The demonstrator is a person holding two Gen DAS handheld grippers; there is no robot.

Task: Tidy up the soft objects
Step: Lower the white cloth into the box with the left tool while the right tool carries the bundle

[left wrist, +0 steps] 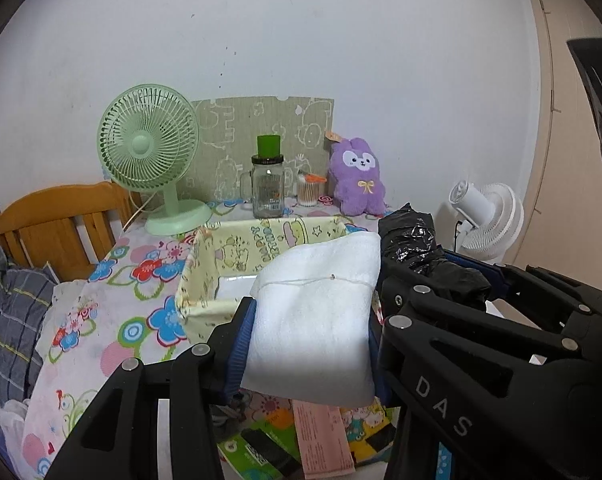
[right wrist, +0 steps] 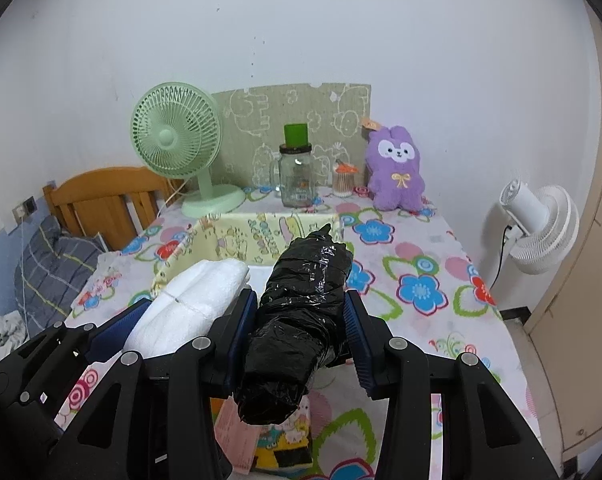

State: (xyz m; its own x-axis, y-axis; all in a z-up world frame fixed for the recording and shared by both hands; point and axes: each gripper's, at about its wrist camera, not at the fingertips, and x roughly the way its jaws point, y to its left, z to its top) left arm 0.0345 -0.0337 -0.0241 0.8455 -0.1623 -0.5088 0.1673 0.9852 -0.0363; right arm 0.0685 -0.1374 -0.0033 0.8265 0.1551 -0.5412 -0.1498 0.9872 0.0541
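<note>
White folded towel point(left wrist: 313, 320) sits clamped between your left tongs point(left wrist: 309, 344); the crinkled black plastic-wrapped bundle point(right wrist: 301, 320) is pinched in your right tongs point(right wrist: 301, 344), just beside. Only the right view shows the towel's rolled end; it seems tied with thread. Ahead sits the yellow fabric basket point(left wrist: 205, 280).

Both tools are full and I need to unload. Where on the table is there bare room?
The widest free patch is the flowered tablecloth right of the yellow fabric basket, in front of the purple plush. The basket itself looks mostly open inside. The back edge is crowded: green fan, glass jar, cotton swabs. Booklets clutter the near edge.
</note>
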